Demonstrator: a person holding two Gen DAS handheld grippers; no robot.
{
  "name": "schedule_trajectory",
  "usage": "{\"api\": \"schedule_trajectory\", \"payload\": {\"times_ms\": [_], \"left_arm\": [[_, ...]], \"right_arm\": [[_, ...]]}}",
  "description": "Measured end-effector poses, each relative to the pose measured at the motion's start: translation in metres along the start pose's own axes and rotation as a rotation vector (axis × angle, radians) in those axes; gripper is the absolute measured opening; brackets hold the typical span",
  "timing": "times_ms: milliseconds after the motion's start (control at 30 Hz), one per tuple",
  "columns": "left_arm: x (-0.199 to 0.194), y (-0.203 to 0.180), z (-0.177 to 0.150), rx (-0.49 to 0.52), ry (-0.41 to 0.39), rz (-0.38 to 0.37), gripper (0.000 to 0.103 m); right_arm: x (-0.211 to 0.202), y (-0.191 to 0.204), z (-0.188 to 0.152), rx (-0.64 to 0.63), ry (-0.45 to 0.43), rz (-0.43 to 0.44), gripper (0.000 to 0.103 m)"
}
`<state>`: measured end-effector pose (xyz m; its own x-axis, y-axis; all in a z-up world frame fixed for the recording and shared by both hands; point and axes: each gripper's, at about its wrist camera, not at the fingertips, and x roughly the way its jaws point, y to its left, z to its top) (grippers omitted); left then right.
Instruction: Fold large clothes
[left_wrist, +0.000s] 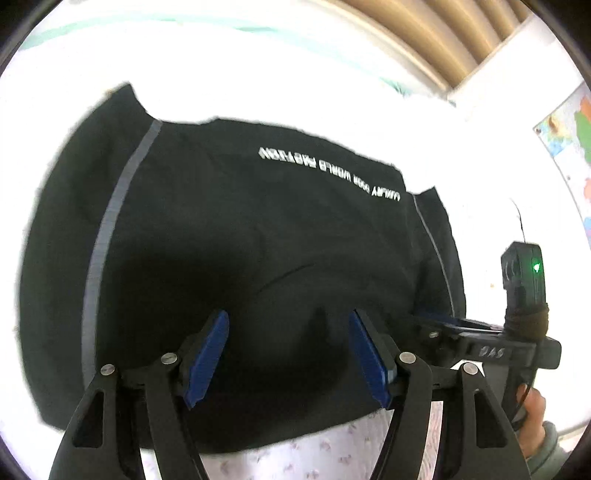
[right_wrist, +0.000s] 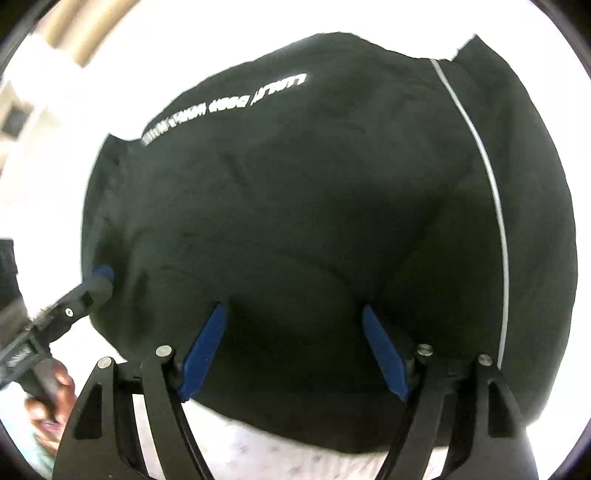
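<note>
A black garment (left_wrist: 240, 240) with white lettering lies spread on a white bed (left_wrist: 258, 74), filling the frame centre. The left hand-held gripper (left_wrist: 288, 354) and right hand-held gripper (right_wrist: 295, 350) hang over its lower part, jaws wide apart, gripping nothing.

Home bedroom, likely. Bed with white floral-print sheet (left_wrist: 314, 458) right under the tongs, tan pleated curtain (left_wrist: 443, 44) far beyond them, colourful map poster (left_wrist: 569, 147) on the white wall off to the right.
</note>
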<state>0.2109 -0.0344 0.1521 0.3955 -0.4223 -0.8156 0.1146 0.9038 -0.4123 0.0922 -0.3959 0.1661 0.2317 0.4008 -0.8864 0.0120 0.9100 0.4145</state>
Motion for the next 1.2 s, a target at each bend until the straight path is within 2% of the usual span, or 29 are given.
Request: {"api": "schedule_trajectory", "payload": {"times_ms": [100, 167, 267, 433, 567, 667, 767, 833, 1033, 1200], "left_arm": [[-0.039, 0.014, -0.011, -0.014, -0.034, 0.039, 0.068], [-0.067, 0.033, -0.015, -0.001, -0.069, 0.068, 0.068], [-0.096, 0.044, -0.015, -0.002, -0.103, 0.114, 0.068], [-0.118, 0.073, -0.008, -0.044, -0.128, 0.183, 0.069], [-0.127, 0.102, 0.0, -0.093, -0.127, 0.18, 0.069], [-0.11, 0.116, 0.011, -0.116, -0.108, 0.166, 0.069], [-0.097, 0.136, 0.02, -0.151, -0.079, 0.138, 0.068], [-0.084, 0.151, 0.023, -0.188, -0.057, 0.096, 0.068], [-0.038, 0.18, 0.024, -0.294, 0.025, -0.008, 0.068], [-0.005, 0.192, 0.025, -0.348, 0.075, -0.072, 0.069]], "right_arm": [[-0.028, -0.004, -0.008, 0.015, -0.042, -0.009, 0.079], [-0.047, -0.012, -0.021, 0.009, -0.082, -0.042, 0.079], [-0.081, -0.02, -0.02, 0.004, -0.151, -0.092, 0.079], [-0.115, -0.021, -0.004, -0.016, -0.27, -0.183, 0.08], [-0.128, -0.029, 0.005, -0.016, -0.326, -0.239, 0.08], [-0.137, -0.054, 0.008, 0.017, -0.344, -0.243, 0.08], [-0.129, -0.068, 0.012, 0.051, -0.353, -0.228, 0.08], [-0.122, -0.08, 0.016, 0.071, -0.344, -0.212, 0.08], [-0.074, -0.111, 0.027, 0.144, -0.273, -0.17, 0.08], [-0.039, -0.135, 0.037, 0.218, -0.218, -0.084, 0.08]]}}
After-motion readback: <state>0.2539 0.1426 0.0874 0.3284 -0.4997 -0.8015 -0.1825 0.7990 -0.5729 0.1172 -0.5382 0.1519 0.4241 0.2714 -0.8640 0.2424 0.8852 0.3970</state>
